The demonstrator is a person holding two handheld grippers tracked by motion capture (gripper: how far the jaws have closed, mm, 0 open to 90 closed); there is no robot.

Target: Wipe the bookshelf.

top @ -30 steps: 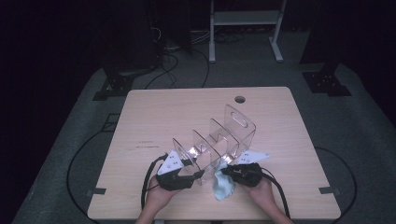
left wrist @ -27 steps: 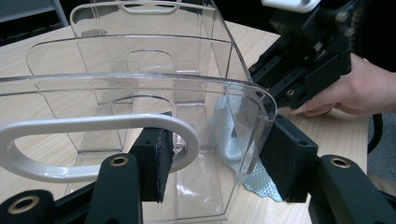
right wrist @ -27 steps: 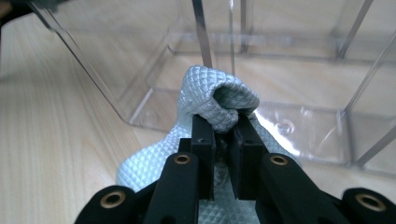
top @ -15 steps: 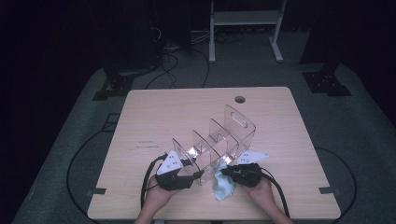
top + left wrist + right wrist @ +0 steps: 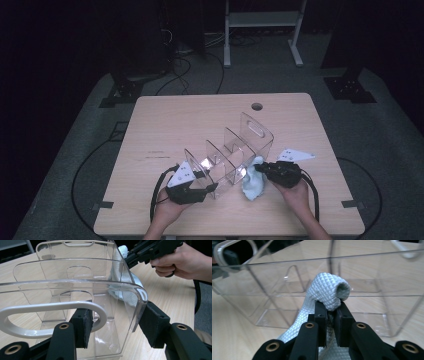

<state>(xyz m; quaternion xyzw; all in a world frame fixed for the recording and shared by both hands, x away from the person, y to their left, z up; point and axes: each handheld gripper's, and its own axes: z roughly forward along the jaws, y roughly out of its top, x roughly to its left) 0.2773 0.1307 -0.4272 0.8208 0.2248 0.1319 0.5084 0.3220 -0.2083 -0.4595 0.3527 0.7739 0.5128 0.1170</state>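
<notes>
A clear acrylic file organiser [image 5: 231, 155] with several upright dividers is seen standing on the wooden surface [image 5: 165, 120], towards the near edge, set at a slant across it. Its nearest end panel [image 5: 75, 297], which has an oval handle cut-out, is clamped by the left tongs [image 5: 207, 186]: in the left gripper view one black pad is pressed against the inner face just behind the cut-out and the other against the outer face at the panel's rounded corner. The left hand [image 5: 167, 212] is seen at the near edge of the surface, wrapped around the gripper body.

A pale blue textured cloth [image 5: 252, 182] is held by the right tongs [image 5: 259, 169], which are drawn together on a bunched fold of it. In the right gripper view that fold [image 5: 329, 291] is seen rolled up above the pads, right against the organiser's long clear side wall [image 5: 362, 272], with the rest of the cloth hanging down to the surface. In the high view the cloth is shown lying beside the organiser's right side, touching it, with the right hand [image 5: 295, 192] behind the gripper
</notes>
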